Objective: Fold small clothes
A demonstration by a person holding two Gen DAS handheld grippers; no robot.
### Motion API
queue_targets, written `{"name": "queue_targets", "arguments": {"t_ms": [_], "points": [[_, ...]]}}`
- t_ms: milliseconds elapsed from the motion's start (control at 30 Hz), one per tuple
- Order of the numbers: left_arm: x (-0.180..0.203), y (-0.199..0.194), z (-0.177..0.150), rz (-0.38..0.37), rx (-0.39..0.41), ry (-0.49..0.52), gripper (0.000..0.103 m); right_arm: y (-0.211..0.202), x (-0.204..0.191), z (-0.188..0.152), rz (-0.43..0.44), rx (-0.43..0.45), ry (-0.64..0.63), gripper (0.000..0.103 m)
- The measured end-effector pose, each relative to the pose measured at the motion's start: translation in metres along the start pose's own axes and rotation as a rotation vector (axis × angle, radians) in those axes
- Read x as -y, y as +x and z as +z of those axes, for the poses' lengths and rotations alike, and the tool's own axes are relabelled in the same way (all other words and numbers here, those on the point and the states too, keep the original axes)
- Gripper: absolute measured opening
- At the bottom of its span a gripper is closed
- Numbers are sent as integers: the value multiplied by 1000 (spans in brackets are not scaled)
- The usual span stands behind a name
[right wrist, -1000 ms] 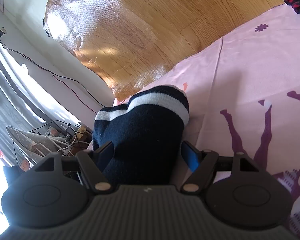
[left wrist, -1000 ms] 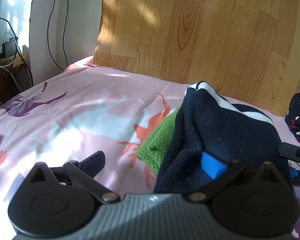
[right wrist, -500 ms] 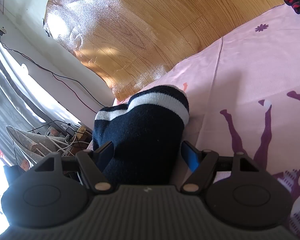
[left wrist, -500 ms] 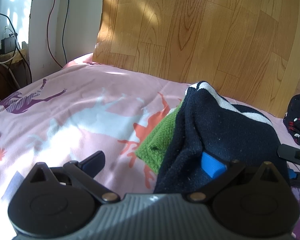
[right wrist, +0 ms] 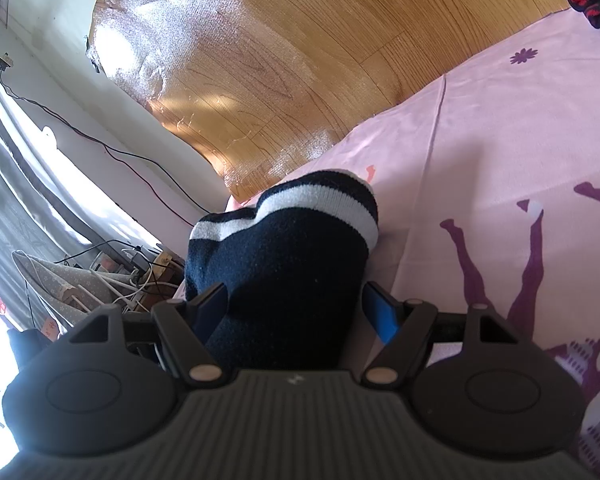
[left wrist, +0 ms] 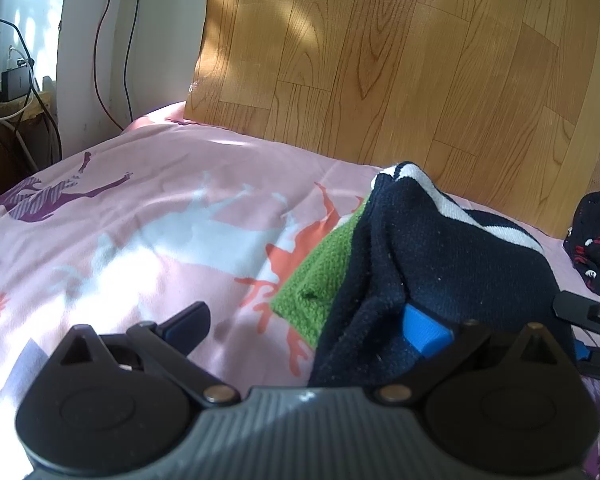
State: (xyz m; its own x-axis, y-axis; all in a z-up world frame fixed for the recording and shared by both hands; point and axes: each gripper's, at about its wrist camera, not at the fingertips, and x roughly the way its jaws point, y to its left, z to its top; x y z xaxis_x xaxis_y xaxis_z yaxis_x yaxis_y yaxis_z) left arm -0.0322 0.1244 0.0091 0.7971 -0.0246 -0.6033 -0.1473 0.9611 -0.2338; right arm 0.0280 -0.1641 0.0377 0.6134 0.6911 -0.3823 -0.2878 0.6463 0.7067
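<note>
Navy knit sock with white stripes (right wrist: pixel 284 256) runs toward 12 o'clock between the right gripper (right wrist: pixel 296 308)'s parted fingers; left gripper (left wrist: pixel 304 320) gapes wide, sock at 2 o'clock.

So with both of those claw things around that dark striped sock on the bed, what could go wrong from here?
1. The right gripper straddles the navy sock with a gap at its blue pad, so it may close on little fabric.
2. The left gripper has only one finger in the folds; the sock could slip off.
3. The green cloth lies partly under the sock and might get dragged along.
</note>
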Motion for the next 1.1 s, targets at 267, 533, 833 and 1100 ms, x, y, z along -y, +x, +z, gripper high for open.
{"name": "queue_targets", "arguments": {"t_ms": [267, 533, 833, 1100], "points": [[-1, 1, 0, -1, -1, -2, 103, 0, 0, 0, 0, 0, 0, 77], [-1, 1, 0, -1, -1, -3, 103, 0, 0, 0, -1, 0, 0, 77], [0, 0, 0, -3, -2, -6, 103, 0, 0, 0, -1, 1, 0, 77], [-1, 2, -1, -4, -3, -10, 103, 0, -1, -1, -1, 1, 0, 77]]}}
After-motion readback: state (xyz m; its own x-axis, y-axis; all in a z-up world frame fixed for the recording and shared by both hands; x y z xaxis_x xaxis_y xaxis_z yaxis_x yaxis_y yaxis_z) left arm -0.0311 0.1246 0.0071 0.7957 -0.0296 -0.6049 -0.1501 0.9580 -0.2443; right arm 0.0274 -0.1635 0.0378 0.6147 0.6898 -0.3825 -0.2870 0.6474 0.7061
